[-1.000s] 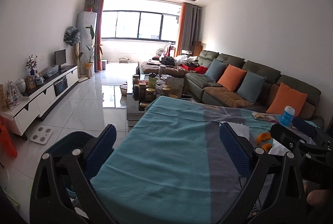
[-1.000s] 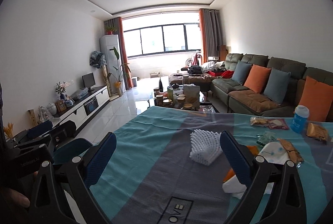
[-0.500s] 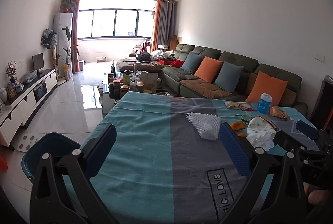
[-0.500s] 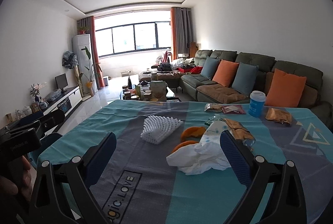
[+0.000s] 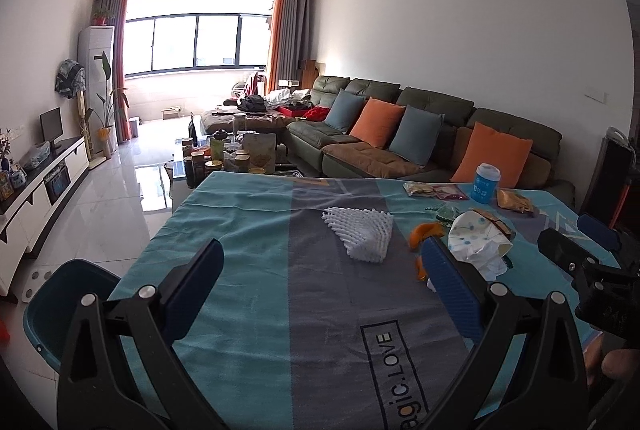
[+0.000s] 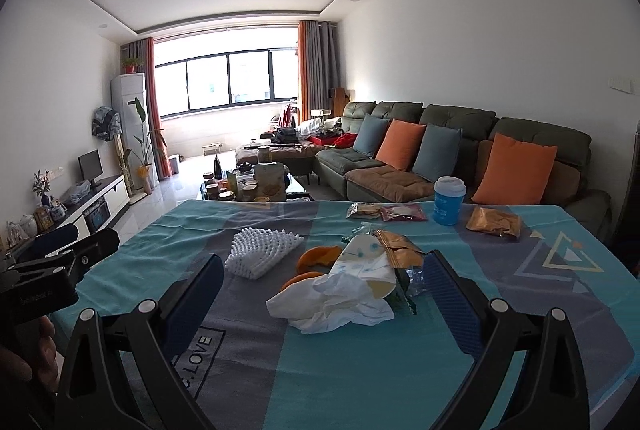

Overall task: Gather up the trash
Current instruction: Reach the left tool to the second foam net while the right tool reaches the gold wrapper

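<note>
Trash lies on the teal and grey tablecloth (image 5: 248,254): a white foam fruit net (image 5: 360,234) (image 6: 260,250), orange peels (image 5: 426,232) (image 6: 316,256), crumpled white tissue and a paper cup (image 6: 344,294) (image 5: 478,244), snack wrappers (image 6: 494,222) (image 6: 384,211). My left gripper (image 5: 320,278) is open and empty above the near table, the foam net beyond it. My right gripper (image 6: 324,290) is open and empty, with the tissue pile between its fingers' line of sight. A blue bin (image 5: 60,306) stands left of the table.
A blue cup with a white lid (image 6: 449,200) (image 5: 485,183) stands at the table's far side. A sofa (image 6: 460,150) with orange and blue cushions is behind, and a coffee table (image 6: 248,186) with jars. A TV cabinet (image 5: 36,182) lines the left wall.
Both grippers have swung right and moved in over the table. The trash pile is now nearer and more central in both views. Both stay open and empty.
</note>
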A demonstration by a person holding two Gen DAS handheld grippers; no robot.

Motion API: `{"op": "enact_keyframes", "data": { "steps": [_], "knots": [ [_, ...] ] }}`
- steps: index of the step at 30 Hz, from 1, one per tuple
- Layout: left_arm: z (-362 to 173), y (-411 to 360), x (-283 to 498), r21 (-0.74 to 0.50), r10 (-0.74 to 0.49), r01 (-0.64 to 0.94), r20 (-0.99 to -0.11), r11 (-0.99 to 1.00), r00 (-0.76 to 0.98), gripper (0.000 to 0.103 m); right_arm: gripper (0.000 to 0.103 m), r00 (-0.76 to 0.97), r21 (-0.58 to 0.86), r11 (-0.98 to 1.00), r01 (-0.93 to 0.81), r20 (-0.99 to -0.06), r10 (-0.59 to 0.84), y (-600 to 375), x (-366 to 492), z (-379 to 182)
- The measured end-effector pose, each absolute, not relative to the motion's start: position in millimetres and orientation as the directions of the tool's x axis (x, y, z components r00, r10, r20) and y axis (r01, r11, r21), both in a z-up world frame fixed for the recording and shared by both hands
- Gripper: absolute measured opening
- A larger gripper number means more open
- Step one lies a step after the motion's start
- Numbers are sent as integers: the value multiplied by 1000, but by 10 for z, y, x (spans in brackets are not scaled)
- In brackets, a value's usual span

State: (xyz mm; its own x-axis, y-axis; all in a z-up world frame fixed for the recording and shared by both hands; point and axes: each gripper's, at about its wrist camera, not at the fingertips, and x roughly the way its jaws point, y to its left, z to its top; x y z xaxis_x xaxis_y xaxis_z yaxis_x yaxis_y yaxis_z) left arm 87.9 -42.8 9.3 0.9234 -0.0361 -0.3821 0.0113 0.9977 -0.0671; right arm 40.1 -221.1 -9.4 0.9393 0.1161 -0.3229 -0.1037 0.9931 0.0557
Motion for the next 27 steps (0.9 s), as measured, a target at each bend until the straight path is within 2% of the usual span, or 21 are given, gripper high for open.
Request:
{"op": "enact_keyframes", "data": {
  "steps": [11,22,27],
  "knots": [
    [-48,-530,1169,-76,-81,53,-443,996,893,97,96,924,62,995,-73,-371,90,-2331,608,-170],
    [-144,-633,1903,-176,-156,74,-516,982,842,98,96,893,68,997,-41,-444,66,-2471,900,-289],
    [-275,-747,2241,-184,-177,87,-562,979,808,97,96,884,61,998,-28,-465,53,-2588,1140,-272]
  ]
}}
